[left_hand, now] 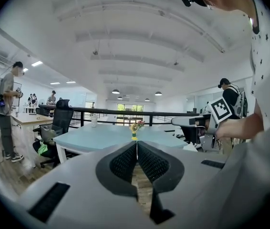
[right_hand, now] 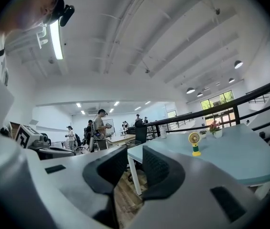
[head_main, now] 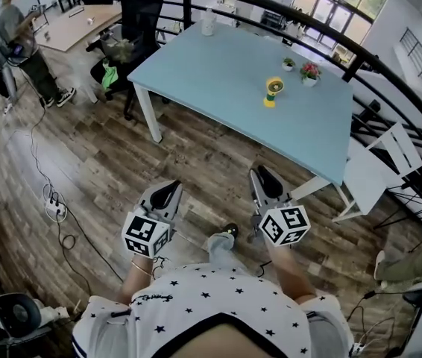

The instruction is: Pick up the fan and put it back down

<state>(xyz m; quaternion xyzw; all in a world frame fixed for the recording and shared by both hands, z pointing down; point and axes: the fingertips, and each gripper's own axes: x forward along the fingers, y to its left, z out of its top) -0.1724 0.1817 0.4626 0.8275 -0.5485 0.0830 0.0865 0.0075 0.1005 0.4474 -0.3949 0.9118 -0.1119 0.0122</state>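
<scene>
Two grippers, both short of the table [head_main: 218,73].
I read the left gripper [head_main: 168,191] clenched on nothing and the right gripper [head_main: 263,174] parted and empty. The fan [head_main: 273,90] stands upright on the tabletop at twelve o'clock, well apart.

No legible text or signs.
</scene>
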